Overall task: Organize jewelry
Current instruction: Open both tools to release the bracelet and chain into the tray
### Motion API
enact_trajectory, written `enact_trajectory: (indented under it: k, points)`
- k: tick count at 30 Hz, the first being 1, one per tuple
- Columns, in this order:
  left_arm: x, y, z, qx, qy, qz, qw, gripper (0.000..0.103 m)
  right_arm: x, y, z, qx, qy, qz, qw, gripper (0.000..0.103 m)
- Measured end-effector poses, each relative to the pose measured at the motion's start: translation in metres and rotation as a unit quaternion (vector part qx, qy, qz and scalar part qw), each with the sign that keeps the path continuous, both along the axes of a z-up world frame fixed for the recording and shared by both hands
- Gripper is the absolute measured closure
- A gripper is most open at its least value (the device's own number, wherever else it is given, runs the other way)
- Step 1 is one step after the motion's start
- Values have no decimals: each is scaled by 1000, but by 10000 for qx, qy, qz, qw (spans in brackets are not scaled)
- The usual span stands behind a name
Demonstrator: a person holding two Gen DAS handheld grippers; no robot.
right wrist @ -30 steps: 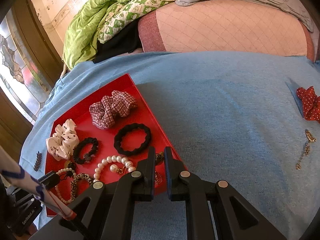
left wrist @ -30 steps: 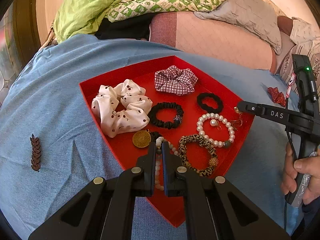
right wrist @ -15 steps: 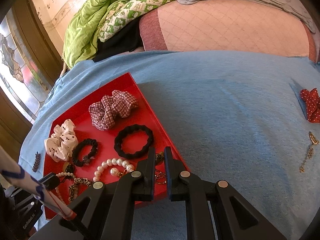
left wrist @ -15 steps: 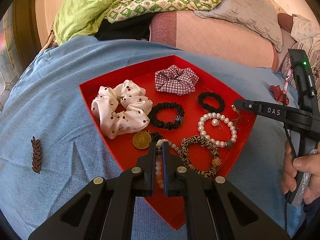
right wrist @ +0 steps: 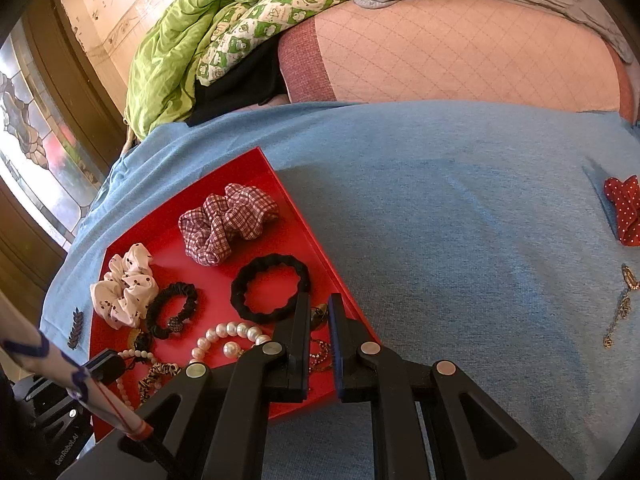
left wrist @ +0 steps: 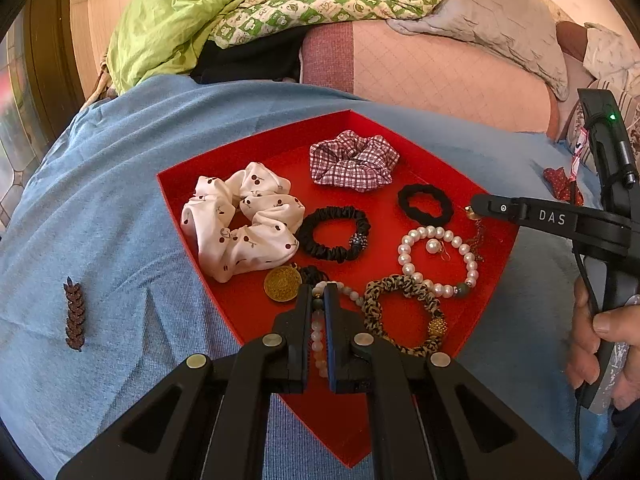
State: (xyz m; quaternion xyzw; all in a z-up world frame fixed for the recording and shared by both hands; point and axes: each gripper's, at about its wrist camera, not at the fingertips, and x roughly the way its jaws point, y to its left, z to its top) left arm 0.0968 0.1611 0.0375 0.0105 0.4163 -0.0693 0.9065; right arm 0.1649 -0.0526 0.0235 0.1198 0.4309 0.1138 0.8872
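Jewelry and hair ties lie together in the red tray (left wrist: 192, 184), which sits on a blue cloth (left wrist: 100, 208) spread over the bed. Around it we see a brown leaf-shaped clip (left wrist: 75, 314) on the cloth to the tray's left, and a green quilt (left wrist: 192, 12) heaped at the far end.

Inside the tray are a white cherry-print scrunchie (left wrist: 240, 224), a plaid scrunchie (left wrist: 352, 160), a black satin tie (left wrist: 334, 234), a small black band (left wrist: 425, 205), a pearl bracelet (left wrist: 438, 258), a leopard-print bracelet (left wrist: 404, 312), a gold disc (left wrist: 282, 283) and a pale bead strand (left wrist: 318, 332).

Our left gripper (left wrist: 317, 292) hangs over the tray's near corner, fingers drawn together and grasping nothing, the bead strand showing through the slit below. Our right gripper (right wrist: 318, 312) is likewise closed at the tray's right edge; a gold piece (right wrist: 319, 316) shows in the slit between its fingers, but we cannot tell whether they touch it.

Only the right wrist view shows the red dotted bow (right wrist: 624, 210) and a gold chain (right wrist: 622, 308) lying well apart on the cloth. The left view alone shows the hand (left wrist: 600, 344) holding the right gripper.
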Motion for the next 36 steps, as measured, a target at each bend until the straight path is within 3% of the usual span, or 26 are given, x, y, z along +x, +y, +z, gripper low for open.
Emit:
enact_trajectory:
  k: [4, 6, 8, 16, 20, 23, 29, 36]
  points:
    - [0, 0, 1, 7, -34, 3, 10000, 95, 1, -1, 2, 55, 32, -11, 10000, 93]
    - [-2, 0, 4, 17, -103, 23, 9999, 77, 0, -1, 4, 90, 14, 5, 10000, 92]
    - [-3, -1, 7, 43, -219, 65, 9997, 69, -2, -2, 7, 108, -35, 11, 9999, 86]
    - [-5, -5, 12, 89, -295, 55, 9995, 66, -6, -2, 13, 161, -89, 7, 9998, 80]
    - [-6, -4, 13, 143, -355, 115, 9992, 52, -6, -3, 15, 167, -94, -17, 9998, 70]
    - [-5, -4, 14, 157, -370, 129, 9991, 50, -6, -3, 16, 173, -99, -4, 9998, 65]
    - [-6, -4, 15, 222, -419, 199, 9987, 37, -8, 0, 17, 143, -103, 41, 9998, 55]
    - [-6, 0, 17, 231, -455, 331, 9981, 30, -10, -3, 21, 185, -140, -36, 9997, 42]
